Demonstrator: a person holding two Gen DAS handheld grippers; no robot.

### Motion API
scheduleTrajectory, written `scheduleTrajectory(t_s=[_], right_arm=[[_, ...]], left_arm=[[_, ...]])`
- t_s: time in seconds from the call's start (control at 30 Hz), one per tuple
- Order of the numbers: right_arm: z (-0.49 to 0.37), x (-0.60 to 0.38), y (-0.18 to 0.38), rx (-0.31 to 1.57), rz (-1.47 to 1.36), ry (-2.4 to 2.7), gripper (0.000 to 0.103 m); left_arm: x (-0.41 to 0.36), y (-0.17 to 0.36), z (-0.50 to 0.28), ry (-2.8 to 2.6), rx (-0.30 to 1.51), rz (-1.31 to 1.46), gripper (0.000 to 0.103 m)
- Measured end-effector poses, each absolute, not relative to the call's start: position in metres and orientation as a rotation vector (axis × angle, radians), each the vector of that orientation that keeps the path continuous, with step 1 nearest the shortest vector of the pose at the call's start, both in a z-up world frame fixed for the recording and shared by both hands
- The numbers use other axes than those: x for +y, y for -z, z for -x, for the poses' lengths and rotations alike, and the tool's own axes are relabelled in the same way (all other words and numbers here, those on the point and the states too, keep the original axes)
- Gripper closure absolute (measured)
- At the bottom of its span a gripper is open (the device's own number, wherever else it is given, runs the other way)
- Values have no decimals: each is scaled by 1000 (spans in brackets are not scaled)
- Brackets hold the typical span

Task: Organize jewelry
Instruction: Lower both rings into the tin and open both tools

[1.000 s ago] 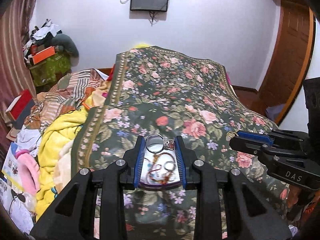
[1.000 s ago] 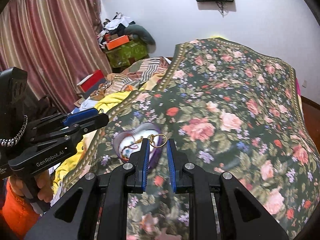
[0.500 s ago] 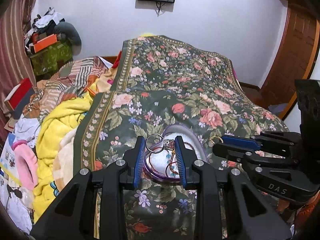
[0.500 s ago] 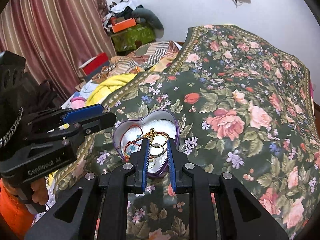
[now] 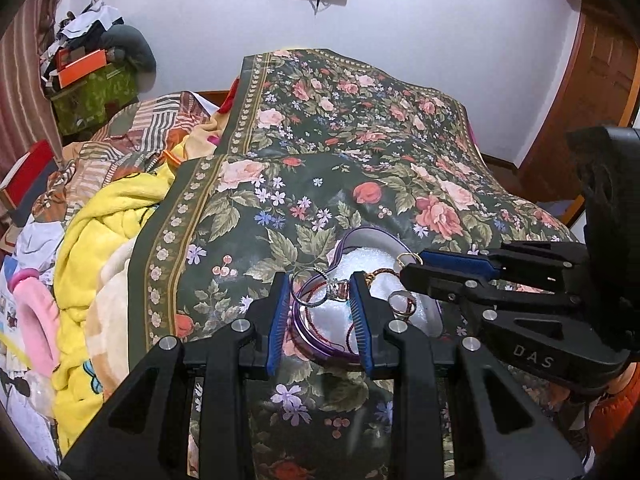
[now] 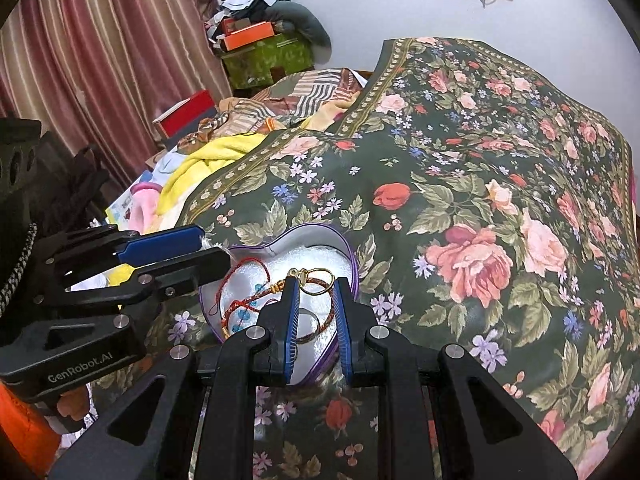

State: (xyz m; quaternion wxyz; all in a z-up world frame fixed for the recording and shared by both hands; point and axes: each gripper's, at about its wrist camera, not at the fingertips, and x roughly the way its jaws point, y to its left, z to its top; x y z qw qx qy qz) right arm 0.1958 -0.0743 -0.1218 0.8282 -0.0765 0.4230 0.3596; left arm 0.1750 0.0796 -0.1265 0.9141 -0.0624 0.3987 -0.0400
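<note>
A purple heart-shaped tin [image 5: 352, 236] [image 6: 280, 241] with a white lining lies open on the flowered bedspread [image 5: 360, 128]. Inside are a red thread bracelet with blue beads [image 6: 240, 304], a braided bracelet and a silver ring [image 6: 309, 317]. My left gripper [image 5: 318, 292] [image 6: 214, 248] hangs over the tin's left lobe, shut on a silver ring with a stone [image 5: 310, 289]. My right gripper [image 6: 316, 292] [image 5: 414, 266] hovers over the tin's other side, shut on a thin gold ring [image 6: 318, 281] [image 5: 408, 258] that pokes out past its tips.
Yellow and striped blankets [image 5: 100, 232] are heaped on the bed's left side. Boxes and clothes [image 6: 260, 44] are stacked in the far corner by the curtain [image 6: 100, 60]. A wooden door [image 5: 592, 92] stands to the right. The two grippers sit close together.
Both grippers have come down and forward over the heart tin, each with its ring still held. The tin now looks larger, right under the fingertips.
</note>
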Motion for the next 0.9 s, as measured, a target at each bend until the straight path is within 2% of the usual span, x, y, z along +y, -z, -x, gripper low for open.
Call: scheduleTrajectory(t_s=[0.43, 0.9], right_arm=[[-195, -76, 115, 899, 168, -761, 87], [-166, -119, 63, 788, 129, -700, 84]], left_arm=[[84, 122, -171, 72, 812, 143, 74], [66, 82, -143, 85, 743, 101, 74]])
